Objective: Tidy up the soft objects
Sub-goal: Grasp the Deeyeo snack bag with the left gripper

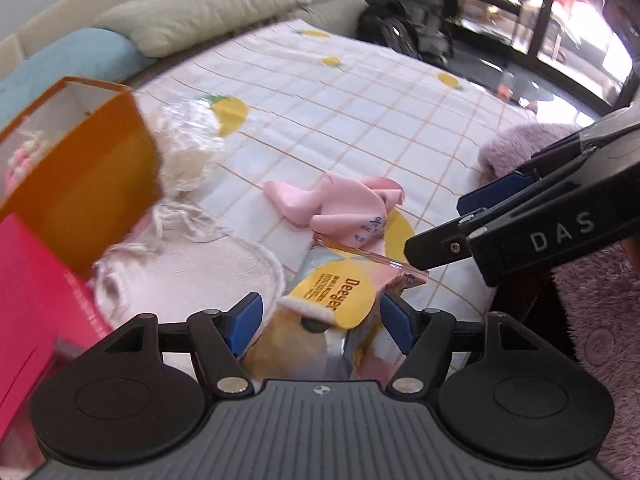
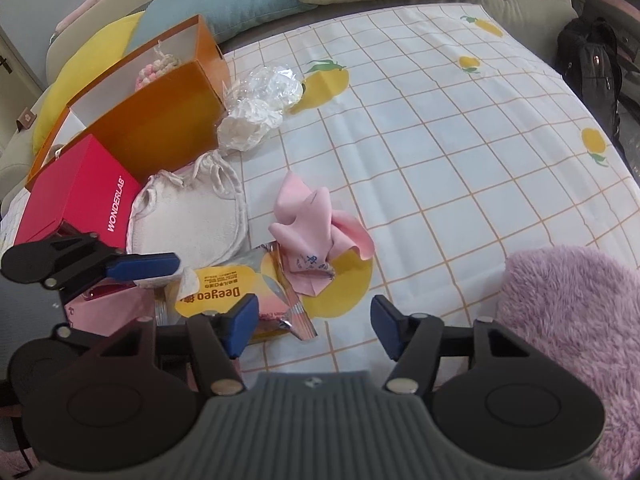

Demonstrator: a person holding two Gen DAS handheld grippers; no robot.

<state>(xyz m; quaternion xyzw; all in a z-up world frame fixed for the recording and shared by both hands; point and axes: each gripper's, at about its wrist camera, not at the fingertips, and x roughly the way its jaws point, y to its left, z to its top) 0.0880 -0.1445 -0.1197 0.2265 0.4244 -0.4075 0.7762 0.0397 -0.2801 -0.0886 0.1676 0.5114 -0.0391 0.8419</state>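
— Left wrist view first?
— Left gripper (image 1: 320, 316) hangs low over a yellow Deeyeo packet (image 1: 334, 298) on the bed (image 1: 360, 120), jaws spread wide, pads either side of it, not pressing. Beyond lies a crumpled pink cloth (image 1: 340, 204); the orange box (image 1: 80, 168) stands at the left, blurred.
— And the right wrist view?
— Right gripper (image 2: 314, 324) is open with nothing between its fingers — only checked bedsheet. The pink cloth (image 2: 316, 236) sits just ahead, touching the packet (image 2: 216, 298). A cream pouch (image 2: 188, 216) lies beside the red box (image 2: 76, 196); a fluffy purple blanket (image 2: 572, 320) is at the right.
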